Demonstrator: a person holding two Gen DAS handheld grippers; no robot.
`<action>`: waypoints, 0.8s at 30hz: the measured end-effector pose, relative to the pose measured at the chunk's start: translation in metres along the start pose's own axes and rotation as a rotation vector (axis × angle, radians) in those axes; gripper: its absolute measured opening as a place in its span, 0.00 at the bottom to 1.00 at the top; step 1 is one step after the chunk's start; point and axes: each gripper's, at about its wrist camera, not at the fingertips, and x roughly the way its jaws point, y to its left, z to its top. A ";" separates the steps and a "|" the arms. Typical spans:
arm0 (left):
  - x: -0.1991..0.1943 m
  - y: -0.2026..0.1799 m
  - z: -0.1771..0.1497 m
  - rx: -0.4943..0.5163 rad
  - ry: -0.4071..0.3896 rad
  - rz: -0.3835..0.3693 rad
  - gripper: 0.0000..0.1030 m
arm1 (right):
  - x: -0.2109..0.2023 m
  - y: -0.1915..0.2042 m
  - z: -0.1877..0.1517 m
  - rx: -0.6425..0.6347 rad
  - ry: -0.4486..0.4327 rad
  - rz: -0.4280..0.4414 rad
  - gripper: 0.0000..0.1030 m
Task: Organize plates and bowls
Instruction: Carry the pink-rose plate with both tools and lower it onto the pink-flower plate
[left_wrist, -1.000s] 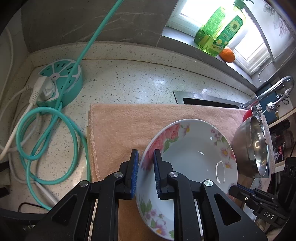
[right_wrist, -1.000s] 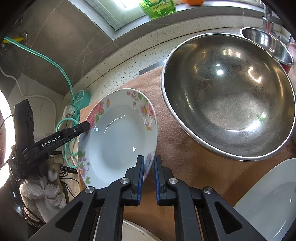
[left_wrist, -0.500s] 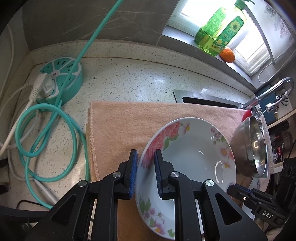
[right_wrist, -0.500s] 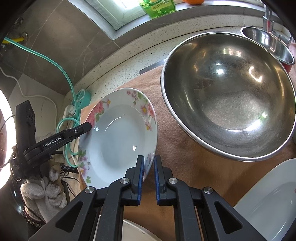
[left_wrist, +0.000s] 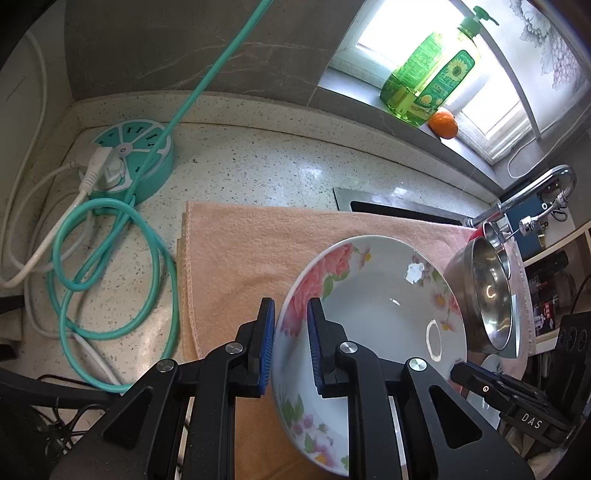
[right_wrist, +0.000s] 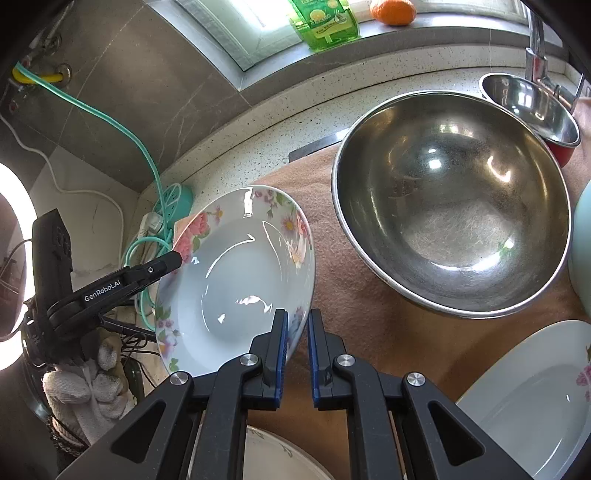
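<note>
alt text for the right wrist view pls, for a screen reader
The right gripper jaws clamp the near rim of a white floral-rimmed deep plate, while the left gripper grips its far rim. The plate is tilted over a peach towel, beside a large stainless steel bowl.

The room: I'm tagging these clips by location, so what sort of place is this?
Most likely a home kitchen counter beside a sink. A curved tap stands by the speckled stone counter, a dish soap bottle sits on the windowsill, and a floral plate and a steel bowl are set over a peach towel.
</note>
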 end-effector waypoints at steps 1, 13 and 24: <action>-0.002 -0.002 -0.001 -0.001 -0.001 -0.001 0.15 | -0.002 -0.001 -0.001 0.000 -0.002 0.001 0.09; -0.026 -0.032 -0.023 -0.030 -0.041 -0.013 0.15 | -0.038 -0.011 -0.011 -0.018 -0.023 0.029 0.09; -0.048 -0.066 -0.054 -0.058 -0.079 -0.024 0.15 | -0.075 -0.033 -0.022 -0.045 -0.027 0.057 0.10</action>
